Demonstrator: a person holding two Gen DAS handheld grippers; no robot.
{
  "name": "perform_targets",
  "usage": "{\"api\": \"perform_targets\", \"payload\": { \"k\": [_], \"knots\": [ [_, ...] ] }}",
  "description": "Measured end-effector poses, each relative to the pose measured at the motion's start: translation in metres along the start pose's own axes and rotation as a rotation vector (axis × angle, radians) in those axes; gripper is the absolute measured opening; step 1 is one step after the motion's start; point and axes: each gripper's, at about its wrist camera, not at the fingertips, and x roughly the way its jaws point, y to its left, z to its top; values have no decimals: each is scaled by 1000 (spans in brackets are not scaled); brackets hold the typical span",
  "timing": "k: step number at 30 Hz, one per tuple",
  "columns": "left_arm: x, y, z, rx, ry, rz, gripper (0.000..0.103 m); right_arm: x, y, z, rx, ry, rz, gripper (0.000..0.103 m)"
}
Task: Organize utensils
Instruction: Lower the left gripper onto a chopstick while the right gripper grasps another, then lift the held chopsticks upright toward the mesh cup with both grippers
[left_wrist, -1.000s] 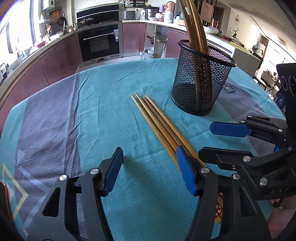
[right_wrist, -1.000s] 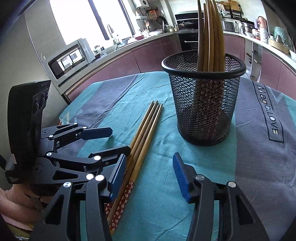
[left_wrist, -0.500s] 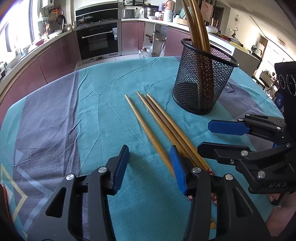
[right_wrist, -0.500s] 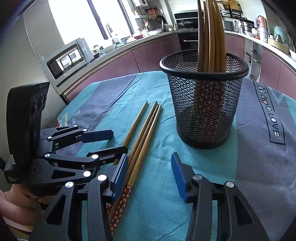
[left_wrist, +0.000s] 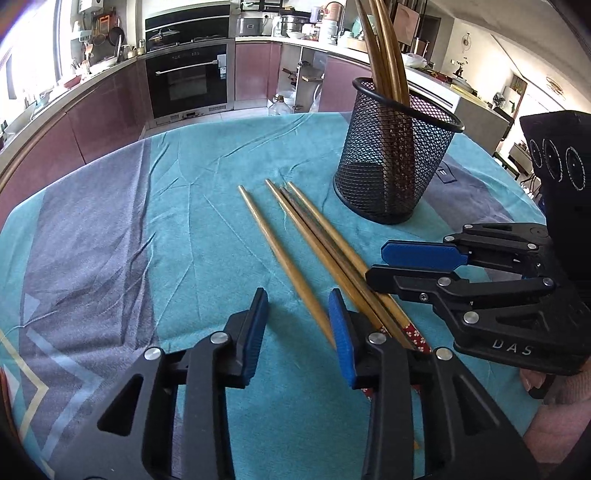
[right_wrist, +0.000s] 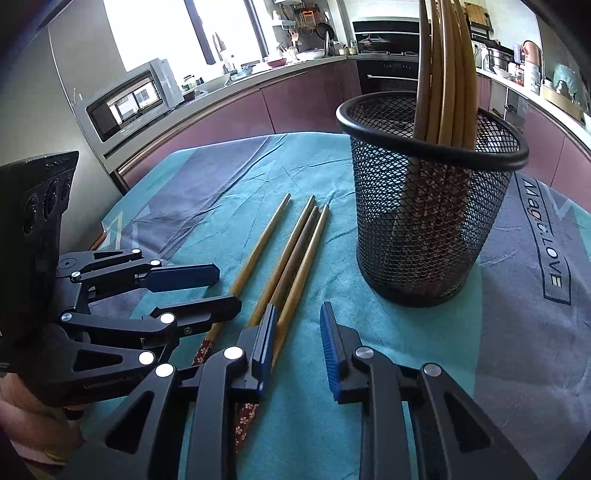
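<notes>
left wrist: our left gripper (left_wrist: 297, 326) jaws closing, nothing pinched; lone chopstick (left_wrist: 280, 258) lies between them on the teal cloth (left_wrist: 207, 206). right wrist: our right gripper (right_wrist: 297, 338) closing, empty; three chopsticks (right_wrist: 295, 254) beside mesh cup (right_wrist: 424, 221).

- Black wire-mesh holder (left_wrist: 395, 166), matt metal with a smooth rolled rim, stands on the table.
- Loose chopsticks (left_wrist: 314, 243) of smooth, lightly sheened wood, their ends wrapped in red floral pattern.
- Tablecloth (left_wrist: 184, 206), soft, matt, creased teal-and-grey cloth.
- Left gripper (left_wrist: 297, 330) and right gripper (right_wrist: 297, 334): matt black plastic, ribbed blue pads, shiny metal rivets.
</notes>
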Motion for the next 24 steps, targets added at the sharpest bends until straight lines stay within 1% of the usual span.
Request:
{"api": "perform_targets", "payload": {
  "k": [2, 5, 11, 15, 20, 22, 24],
  "knots": [
    [0, 0, 1, -4, 0, -1, 34, 1, 0, 1, -2, 5, -2, 22],
    [4, 0, 5, -8, -2, 10, 34, 5, 4, 3, -20, 10, -29, 21],
    [15, 6, 19, -25, -3, 30, 34, 14, 7, 12, -34, 6, -51, 19],
    [20, 8, 26, -31, -4, 45, 29, 19, 8, 17, -34, 1, -64, 16],
    [21, 6, 27, -37, -3, 52, 27, 21, 5, 18, -14, -2, -60, 9],
    [21, 2, 25, -34, -2, 43, 23, 19, 1, 17, 4, 0, -44, 6],
    [18, 1, 22, -43, -1, 38, 19, 16, -1, 15, 14, 2, -34, 6]
  ]
}}
